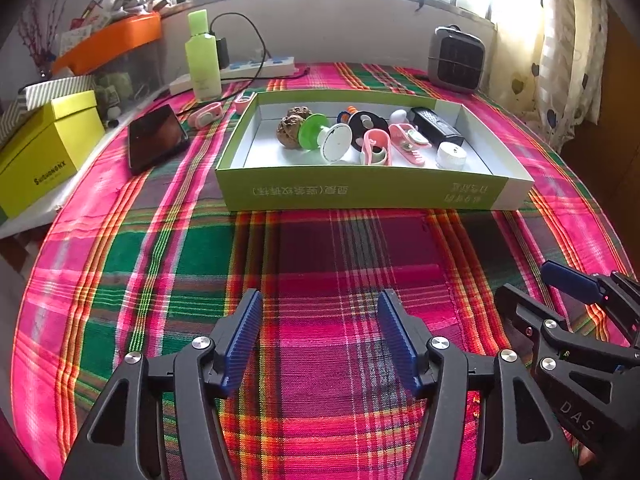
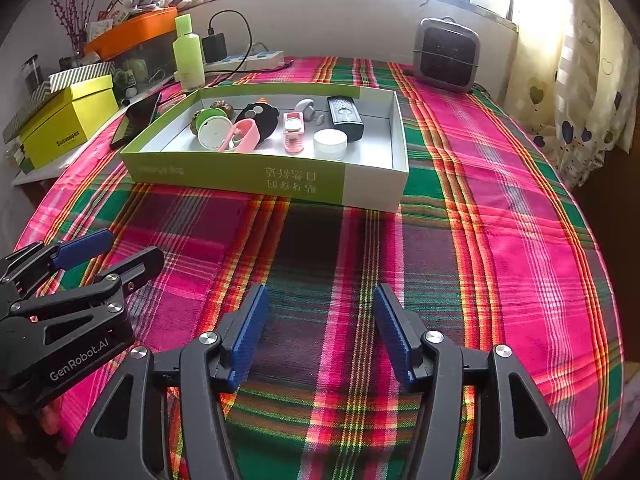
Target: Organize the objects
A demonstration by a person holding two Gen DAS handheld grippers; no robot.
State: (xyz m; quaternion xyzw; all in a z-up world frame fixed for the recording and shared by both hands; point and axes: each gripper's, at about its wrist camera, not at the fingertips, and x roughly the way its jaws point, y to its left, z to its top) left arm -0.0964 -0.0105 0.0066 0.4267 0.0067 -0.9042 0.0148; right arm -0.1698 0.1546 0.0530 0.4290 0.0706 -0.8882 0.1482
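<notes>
A shallow green-and-white box (image 1: 360, 196) (image 2: 240, 176) sits on the plaid tablecloth and holds several small items: two walnuts (image 1: 292, 128), a green spool (image 1: 314, 132), a white spool (image 1: 336, 142), pink clips (image 1: 378, 146), a black device (image 1: 436, 124) and a white cap (image 1: 451, 156). A pink clip (image 1: 206, 114) lies outside the box at its far left. My left gripper (image 1: 320, 336) (image 2: 130, 248) hovers open over bare cloth in front of the box, nothing between its fingers. My right gripper (image 2: 320, 328) (image 1: 526, 280) stands open beside it, also empty.
A black phone (image 1: 154, 138) lies left of the box. A green bottle (image 1: 202, 56), a power strip (image 1: 260, 66) with a charger and a grey heater (image 1: 456, 60) stand at the back. A yellow box (image 1: 44, 152) sits on a ledge at the left.
</notes>
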